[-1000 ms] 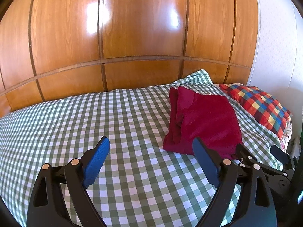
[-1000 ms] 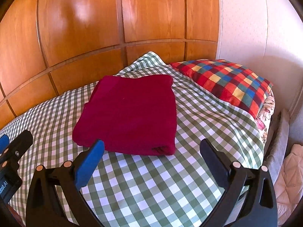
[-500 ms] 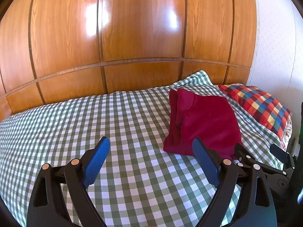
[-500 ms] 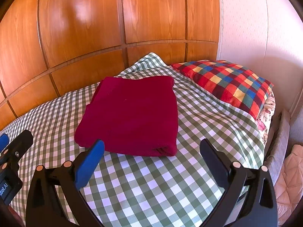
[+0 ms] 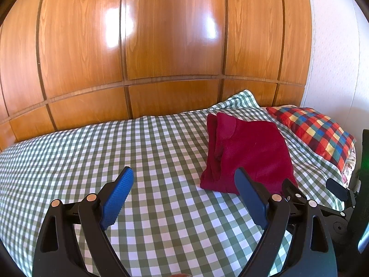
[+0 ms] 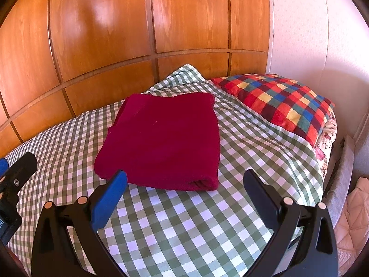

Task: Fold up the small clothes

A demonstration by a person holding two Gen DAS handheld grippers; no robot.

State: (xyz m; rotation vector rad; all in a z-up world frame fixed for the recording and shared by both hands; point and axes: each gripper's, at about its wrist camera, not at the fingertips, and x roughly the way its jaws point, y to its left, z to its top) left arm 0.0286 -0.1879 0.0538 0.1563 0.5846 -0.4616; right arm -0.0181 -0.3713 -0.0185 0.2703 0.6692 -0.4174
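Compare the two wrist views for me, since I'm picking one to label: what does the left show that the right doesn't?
Only the left wrist view shows the garment's layered side edge and the broad bedspread left of it.

Only the right wrist view shows the pink quilted fabric beside the bed.

Both show the folded red garment, checked bedspread, plaid pillow and wood panelling. Both hand-held grippers, left and right, are open.
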